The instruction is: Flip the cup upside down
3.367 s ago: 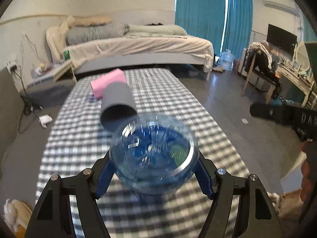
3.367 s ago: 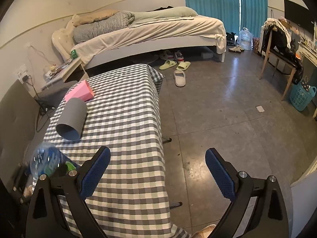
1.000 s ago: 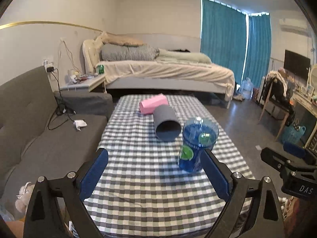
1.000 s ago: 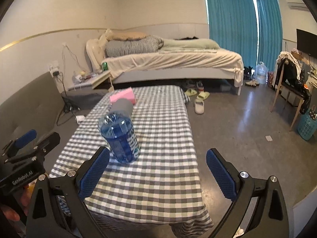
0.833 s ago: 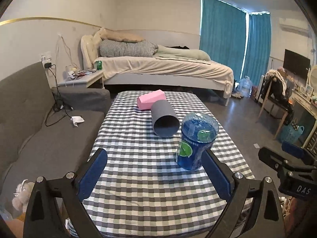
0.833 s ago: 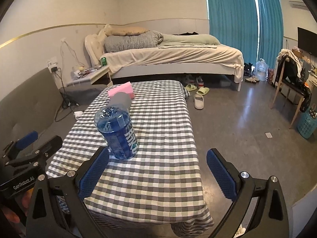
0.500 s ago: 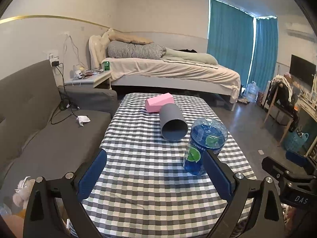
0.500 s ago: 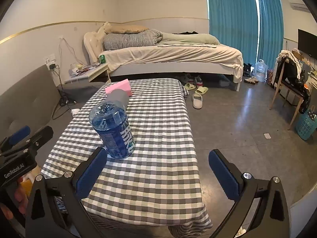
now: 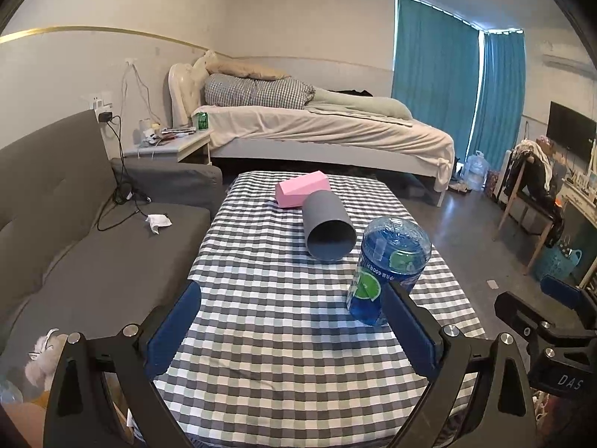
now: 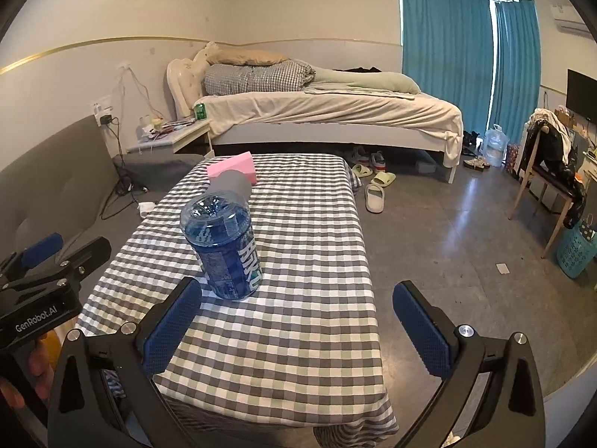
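A blue see-through plastic cup (image 9: 388,268) (image 10: 224,246) stands on end on the checked tablecloth (image 9: 283,336), what looks like its ridged closed end on top. My left gripper (image 9: 291,291) is open and empty, back from the cup, which sits just past its right finger. It also shows at the left edge of the right wrist view as the left gripper (image 10: 56,254), held by a hand. My right gripper (image 10: 297,289) is open and empty too, the cup just beyond its left finger.
A grey cup (image 9: 327,229) (image 10: 229,184) lies on its side behind the blue one, mouth toward me, against a pink block (image 9: 303,188). A grey sofa (image 9: 56,231) lines the table's left side. Bed behind, bare floor (image 10: 466,242) to the right.
3.4 s ago my left gripper held the blue cup in the air. Now the cup stands free on the cloth, and both open grippers have backed off over the last second.
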The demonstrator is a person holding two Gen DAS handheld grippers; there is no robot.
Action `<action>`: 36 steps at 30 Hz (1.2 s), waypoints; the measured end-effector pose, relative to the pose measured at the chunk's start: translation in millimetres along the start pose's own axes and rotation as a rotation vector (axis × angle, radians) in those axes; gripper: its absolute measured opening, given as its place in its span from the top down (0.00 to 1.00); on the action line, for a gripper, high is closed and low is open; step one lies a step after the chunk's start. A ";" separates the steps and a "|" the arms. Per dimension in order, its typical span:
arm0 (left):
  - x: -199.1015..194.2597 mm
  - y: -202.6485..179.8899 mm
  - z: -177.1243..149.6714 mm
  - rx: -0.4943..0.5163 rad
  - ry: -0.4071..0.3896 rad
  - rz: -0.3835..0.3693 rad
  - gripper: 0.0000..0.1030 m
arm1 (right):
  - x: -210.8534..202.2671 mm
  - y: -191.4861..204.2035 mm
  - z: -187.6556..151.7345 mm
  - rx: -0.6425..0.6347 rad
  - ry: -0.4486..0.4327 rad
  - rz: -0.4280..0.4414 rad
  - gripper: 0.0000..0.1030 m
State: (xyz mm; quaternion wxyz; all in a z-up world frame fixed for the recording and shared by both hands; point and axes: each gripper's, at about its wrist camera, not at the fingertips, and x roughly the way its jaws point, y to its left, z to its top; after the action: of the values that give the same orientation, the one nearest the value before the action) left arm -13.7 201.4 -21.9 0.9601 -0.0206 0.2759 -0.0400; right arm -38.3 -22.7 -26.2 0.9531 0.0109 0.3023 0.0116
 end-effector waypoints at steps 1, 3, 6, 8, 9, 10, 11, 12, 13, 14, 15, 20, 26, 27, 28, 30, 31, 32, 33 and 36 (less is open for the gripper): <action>0.1 0.2 0.3 0.000 0.000 -0.001 0.03 | -0.3 0.2 0.2 0.000 -0.002 -0.001 0.00; 0.0 0.0 0.4 0.001 0.001 -0.003 0.03 | -0.8 0.1 0.7 0.001 -0.002 -0.001 0.00; 0.6 -0.7 1.3 0.005 0.005 -0.006 0.03 | -1.2 0.1 1.3 0.001 -0.004 0.000 0.00; 0.5 -0.9 1.2 0.010 0.006 -0.008 0.03 | -1.7 0.3 1.4 0.001 -0.005 -0.002 0.00; 1.0 -0.9 1.0 0.011 0.006 -0.010 0.03 | -1.8 0.5 1.6 0.001 -0.006 -0.001 0.00; 0.9 -1.1 0.9 0.014 0.007 -0.011 0.03 | -1.6 1.1 2.5 0.002 -0.006 -0.001 0.00; 1.0 -1.5 0.8 0.017 0.006 -0.010 0.03 | -2.0 1.2 2.8 0.002 -0.008 -0.003 0.00; 1.0 -1.9 0.6 0.021 0.006 -0.009 0.03 | -2.4 1.2 3.3 0.003 -0.010 -0.004 0.00; 0.9 -2.2 0.6 0.023 0.005 -0.009 0.03 | -2.6 0.7 3.4 0.004 -0.010 -0.004 0.00; 0.9 -2.3 0.5 0.023 0.005 -0.008 0.03 | -2.7 0.6 3.6 0.005 -0.011 -0.003 0.00; 1.0 -2.3 0.5 0.023 0.005 -0.008 0.03 | -3.2 0.8 3.5 0.005 -0.012 -0.003 0.00; -0.6 -2.2 0.0 0.019 -0.004 0.007 0.03 | -2.2 1.4 4.1 0.005 -0.010 -0.005 0.00; -1.4 -1.9 -0.7 0.016 -0.003 0.008 0.03 | -2.3 0.7 4.7 0.005 -0.005 -0.008 0.00; -1.2 -2.1 -0.5 0.016 -0.004 0.009 0.03 | -2.1 0.8 4.5 0.005 -0.005 -0.006 0.00; -1.5 -2.1 -0.7 0.019 -0.004 0.009 0.03 | -2.1 0.9 4.4 0.004 -0.006 -0.007 0.00; -1.4 -2.7 -1.3 0.022 -0.004 0.009 0.03 | -1.7 1.0 4.7 0.002 -0.004 -0.007 0.00; -1.5 -3.0 -1.5 0.023 -0.004 0.008 0.03 | -1.8 1.3 4.3 0.001 -0.004 -0.008 0.00; -1.8 -2.9 -1.8 0.024 -0.004 0.008 0.03 | -1.9 1.5 4.1 0.000 -0.005 -0.008 0.00; -1.7 -3.3 -1.6 0.022 -0.004 0.009 0.03 | -1.9 1.5 4.2 0.000 -0.005 -0.008 0.00; -1.6 -3.3 -1.5 0.021 -0.005 0.009 0.03 | -1.9 1.9 3.8 -0.001 -0.004 -0.008 0.00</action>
State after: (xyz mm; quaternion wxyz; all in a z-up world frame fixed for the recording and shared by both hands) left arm -16.1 198.3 -22.1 0.9611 -0.0094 0.2732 -0.0385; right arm -37.7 -21.0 -22.0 0.9537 0.0091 0.3005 0.0079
